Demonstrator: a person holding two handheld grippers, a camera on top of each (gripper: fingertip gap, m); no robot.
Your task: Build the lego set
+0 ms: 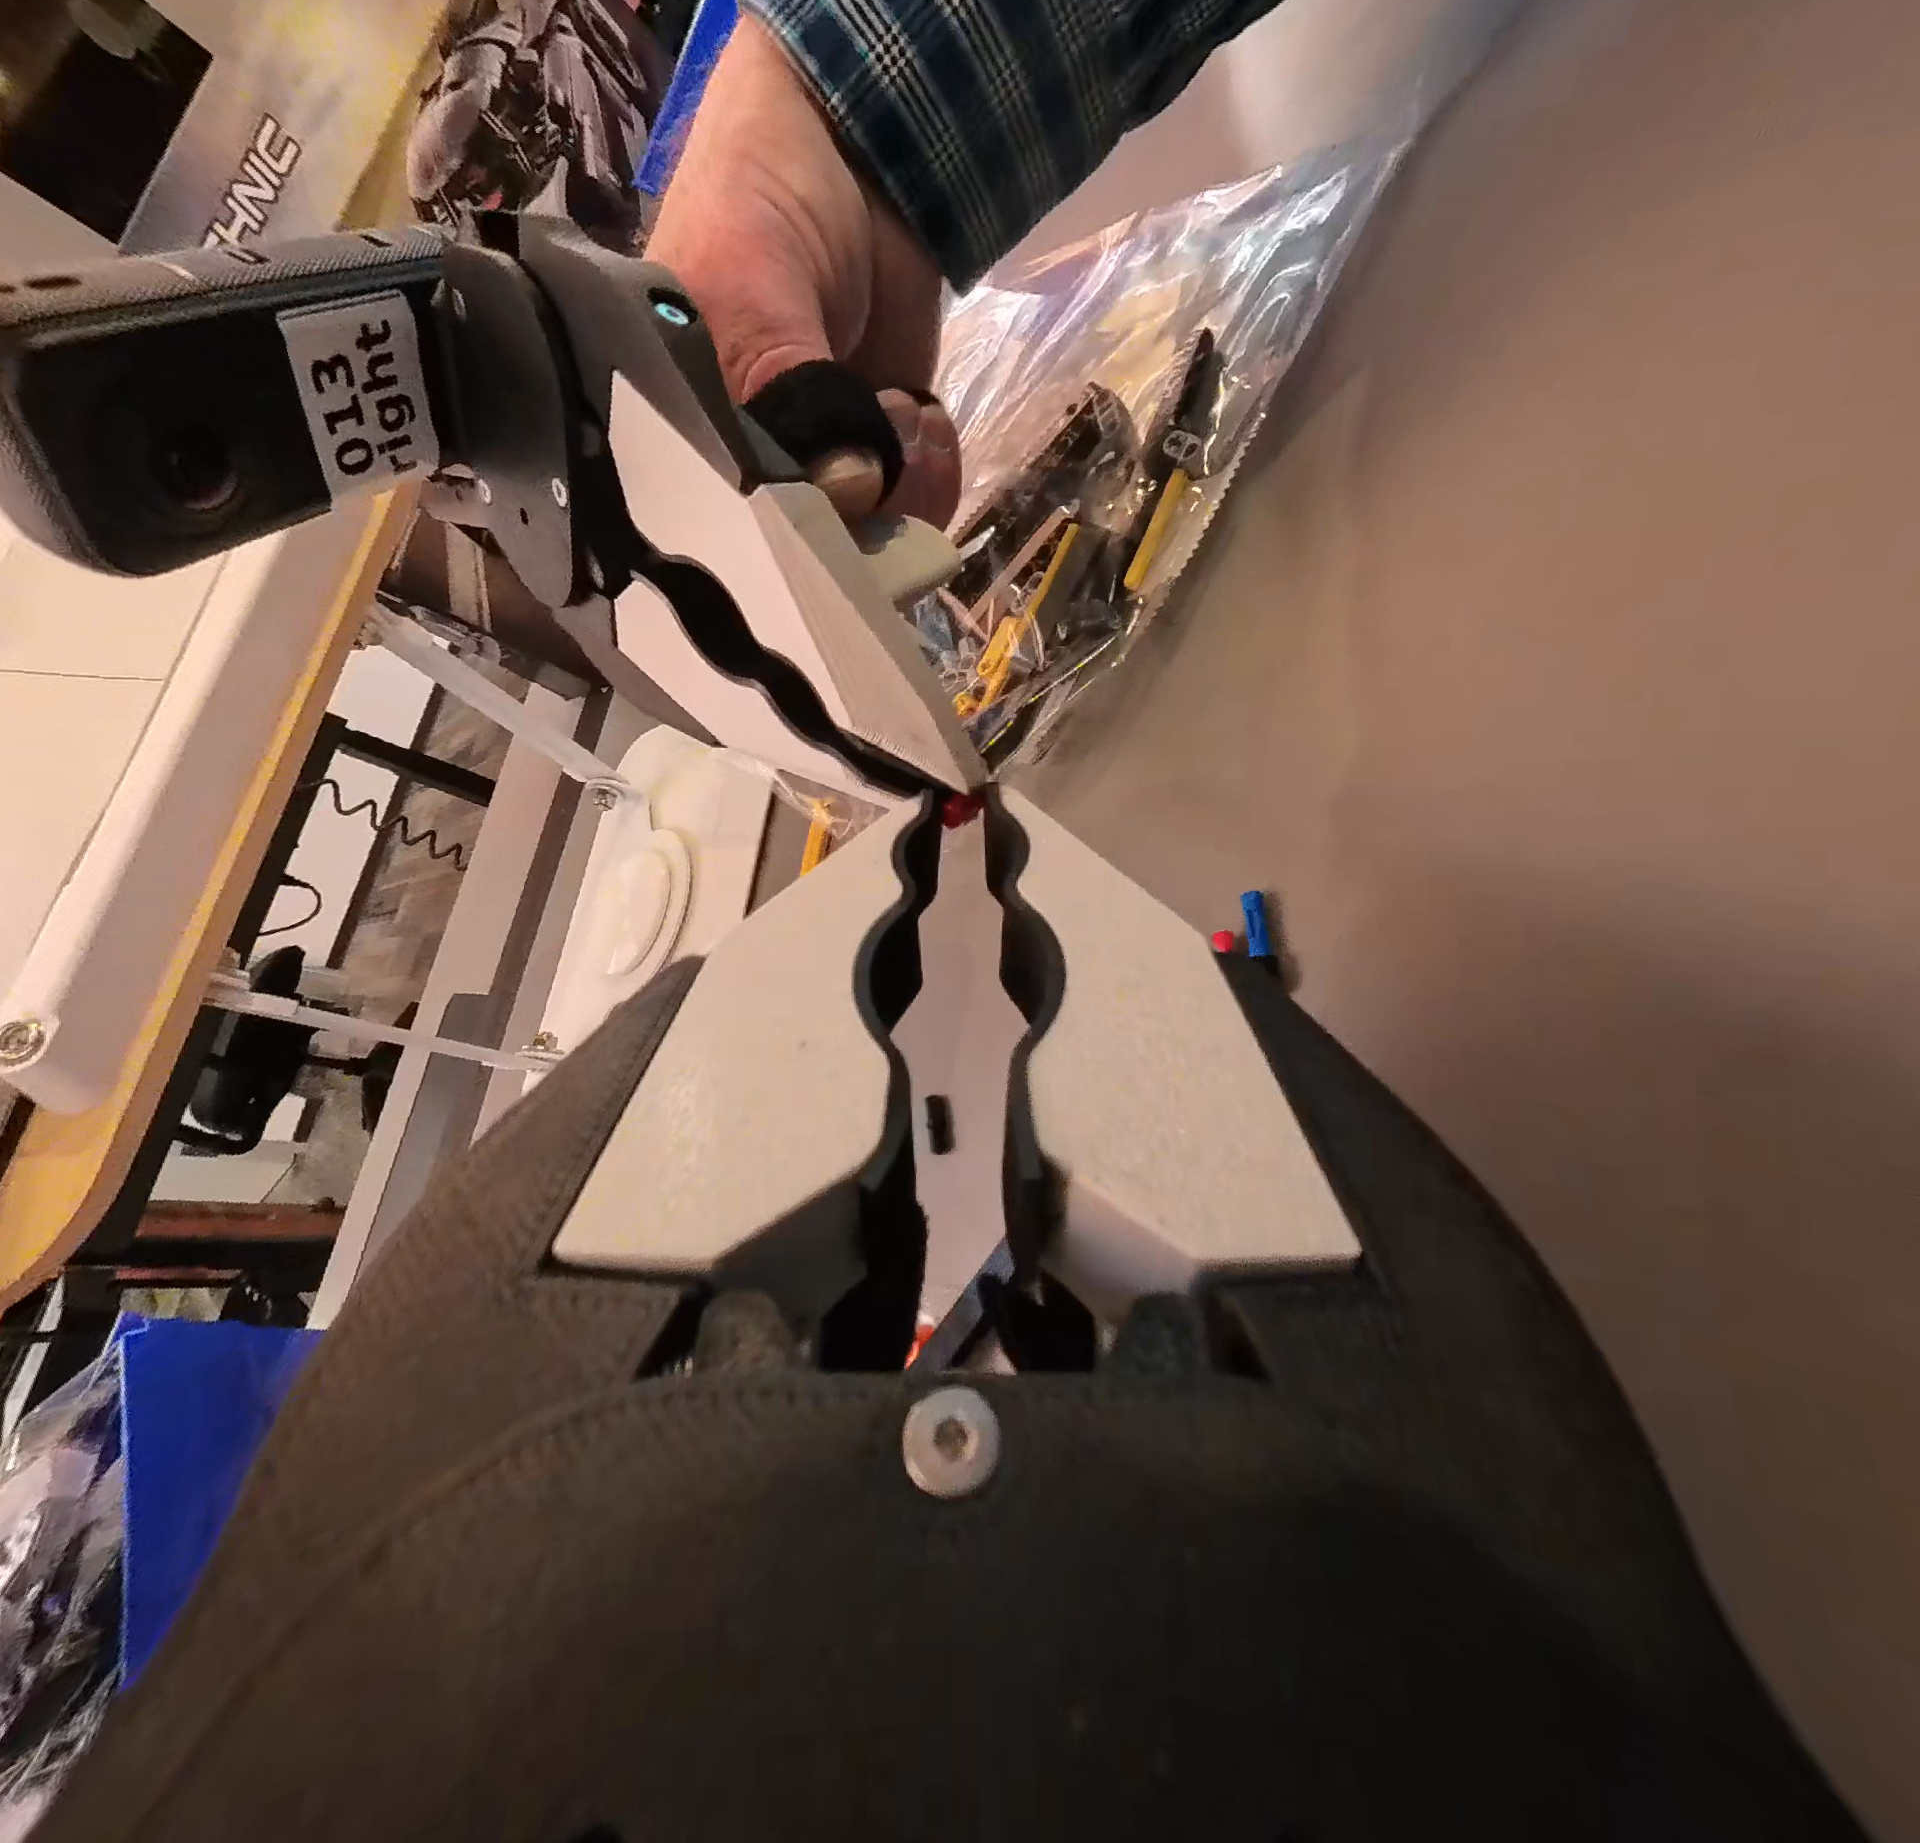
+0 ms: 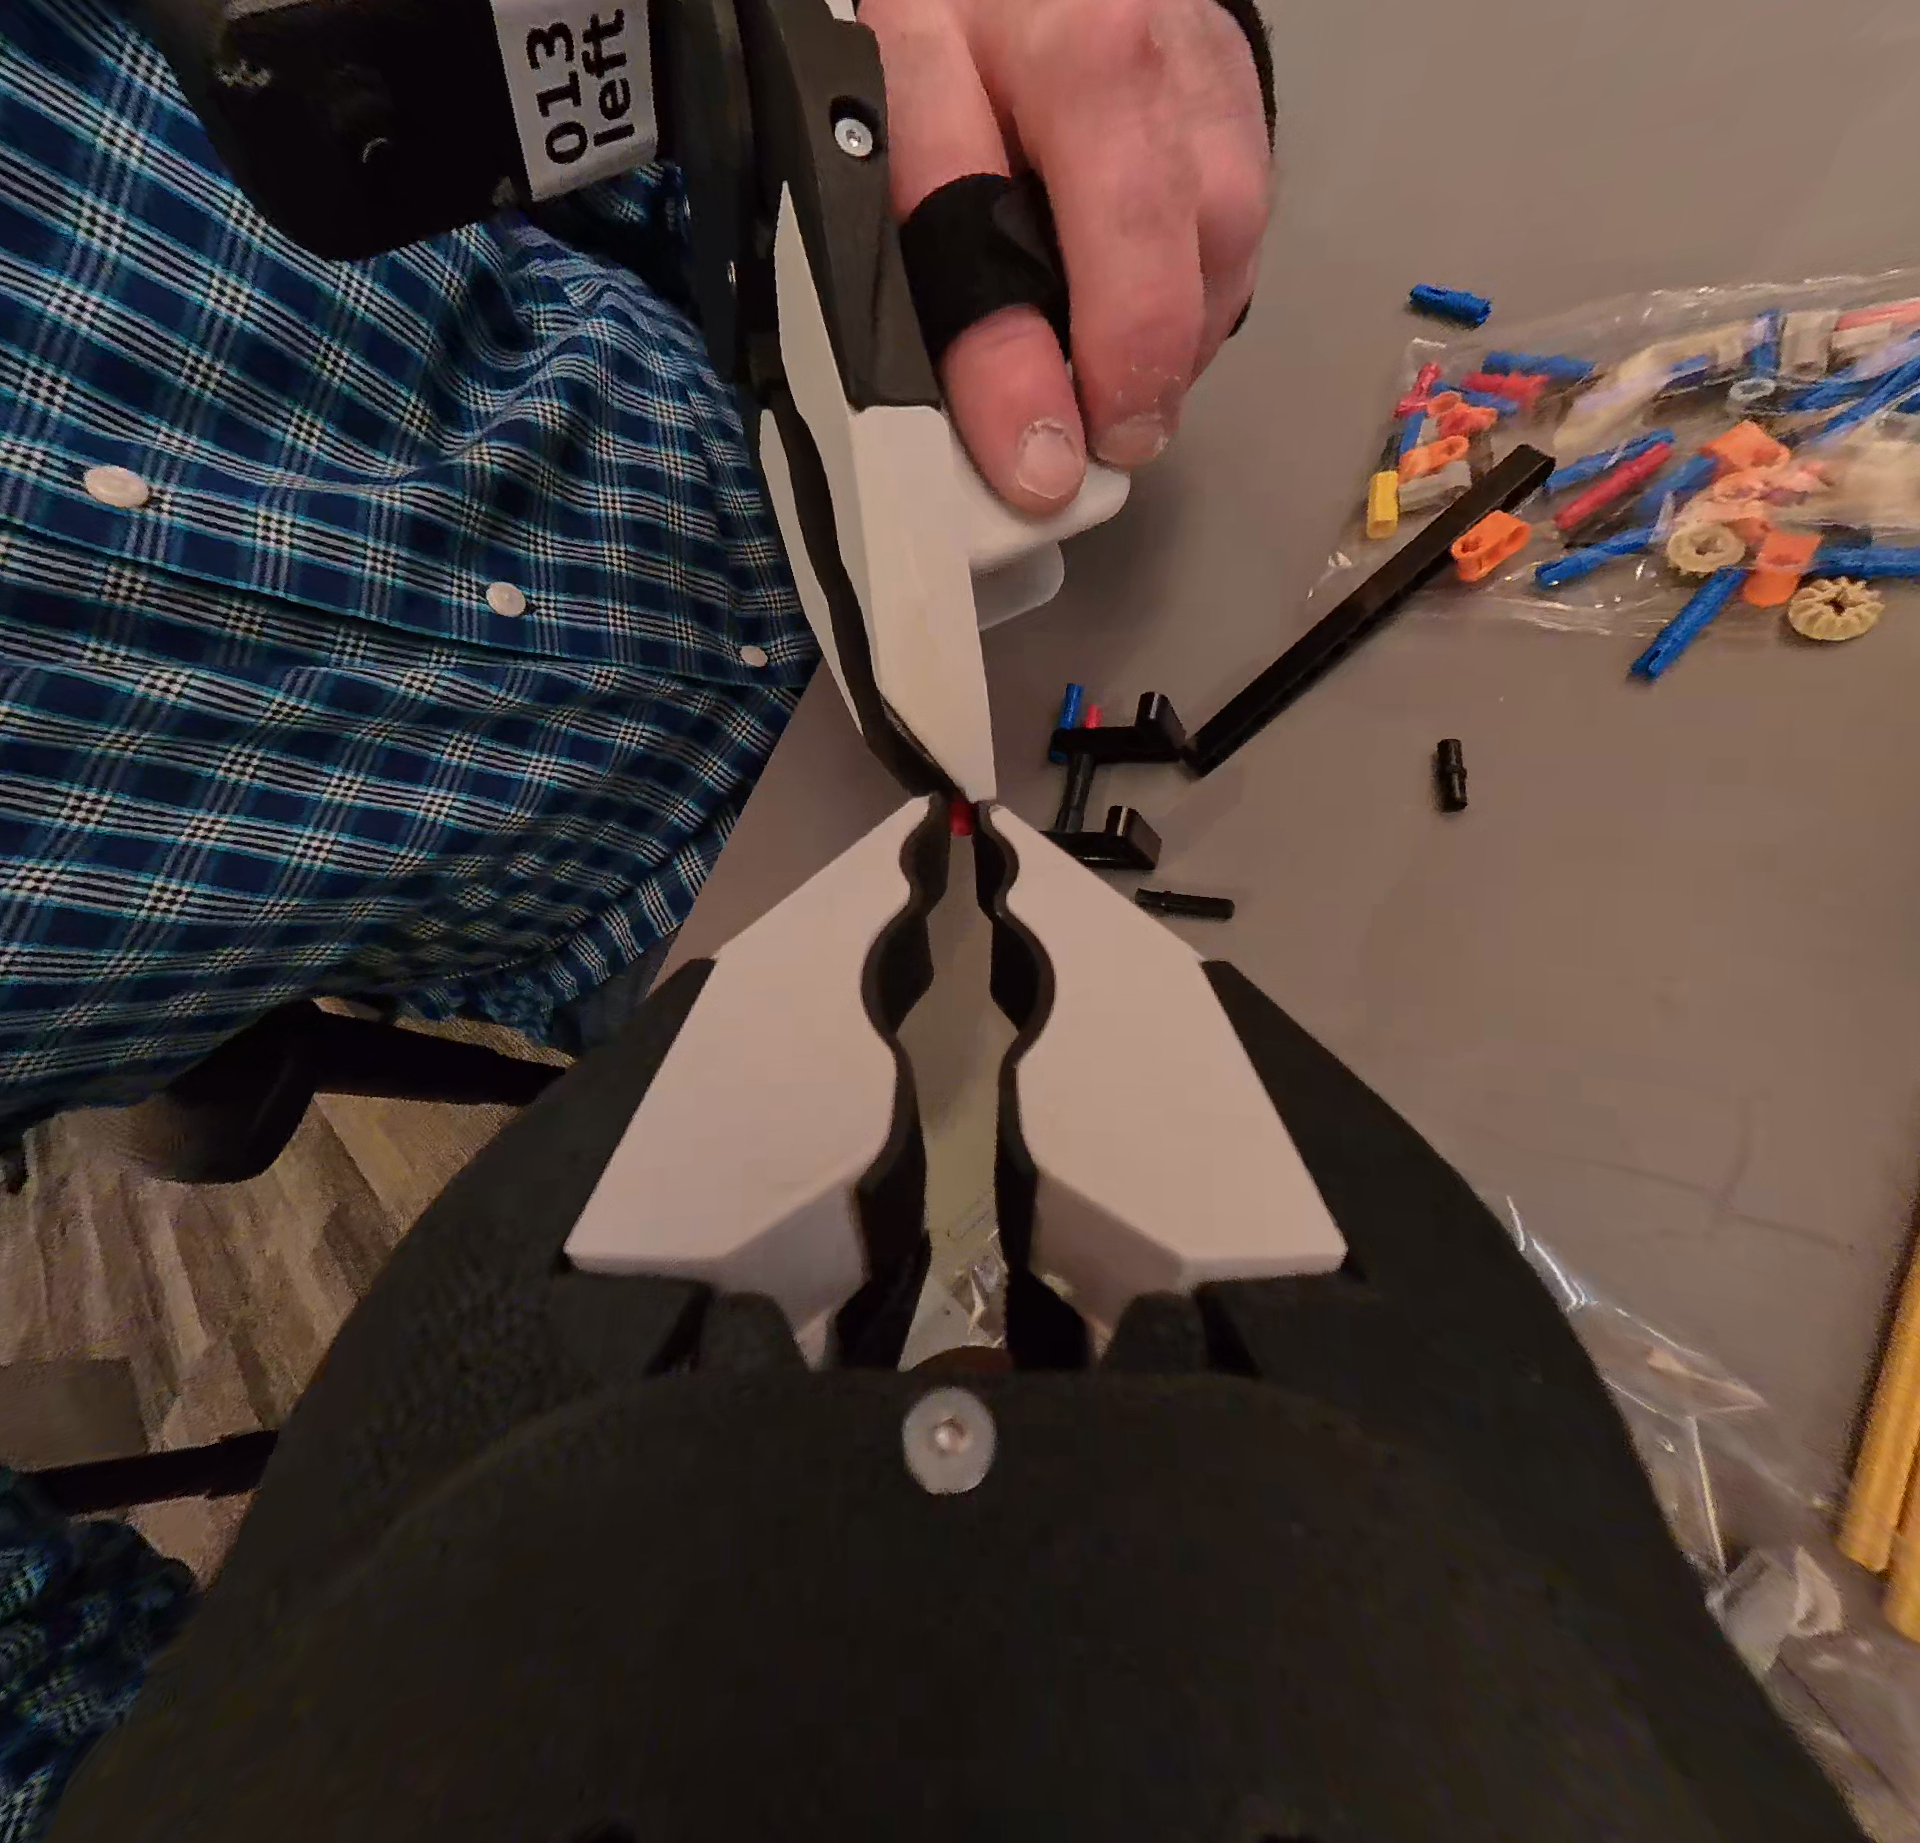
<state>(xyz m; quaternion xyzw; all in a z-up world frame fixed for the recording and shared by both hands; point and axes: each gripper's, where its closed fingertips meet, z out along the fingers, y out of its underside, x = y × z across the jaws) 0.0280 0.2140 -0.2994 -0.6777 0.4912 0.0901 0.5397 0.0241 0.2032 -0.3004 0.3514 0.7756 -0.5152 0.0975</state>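
The two grippers meet tip to tip above the grey table [image 2: 1558, 1066], and a small red peg [image 2: 961, 817] sits pinched at the tips of the right gripper [image 2: 961, 819], with the left gripper [image 1: 961, 808] closed on its other end too; it could easily pop out and drop if either one twists or loosens. Beyond them lie one black frame piece [image 2: 1107, 785] with one blue and one red peg in it, two loose black pegs, one long black beam [image 2: 1371, 609] and one bag of parts [image 2: 1662, 484].

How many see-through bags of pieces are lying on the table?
3, perhaps more hidden. One bag of colourful pieces is far right; one mostly empty bag lies bottom right; one bag of black and yellow pieces lies behind the right gripper.
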